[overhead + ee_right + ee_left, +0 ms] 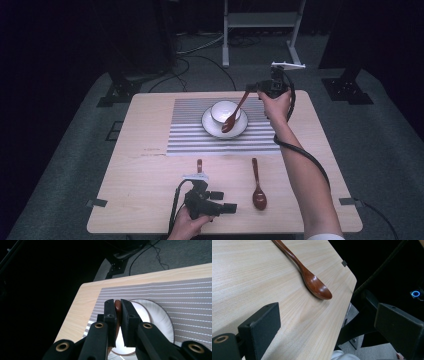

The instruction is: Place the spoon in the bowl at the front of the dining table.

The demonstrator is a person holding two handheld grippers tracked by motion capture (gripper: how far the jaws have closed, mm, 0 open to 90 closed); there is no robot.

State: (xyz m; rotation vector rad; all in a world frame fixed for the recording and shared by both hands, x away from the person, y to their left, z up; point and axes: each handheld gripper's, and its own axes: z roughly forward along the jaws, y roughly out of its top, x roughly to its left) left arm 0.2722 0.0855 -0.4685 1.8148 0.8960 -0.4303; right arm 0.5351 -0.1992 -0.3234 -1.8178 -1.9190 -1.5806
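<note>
The right gripper (pixel 251 88) pinches a spoon (pixel 235 112) by its handle, bowl end hanging over the saucer (pixel 209 126) beside the cup (pixel 220 108), so lowering it there seems next, while the left gripper (pixel 226 201) rests open.

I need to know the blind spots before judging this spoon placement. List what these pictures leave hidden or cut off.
- High view: the held spoon has its bowl end over the saucer; whether it touches cannot be told.
- High view: a third spoon is mostly hidden by the left tool.
- Left gripper view: the lying spoon has its handle cut off by the top edge.
- Right gripper view: the right tool hides most of the cup and the spoon.
</note>
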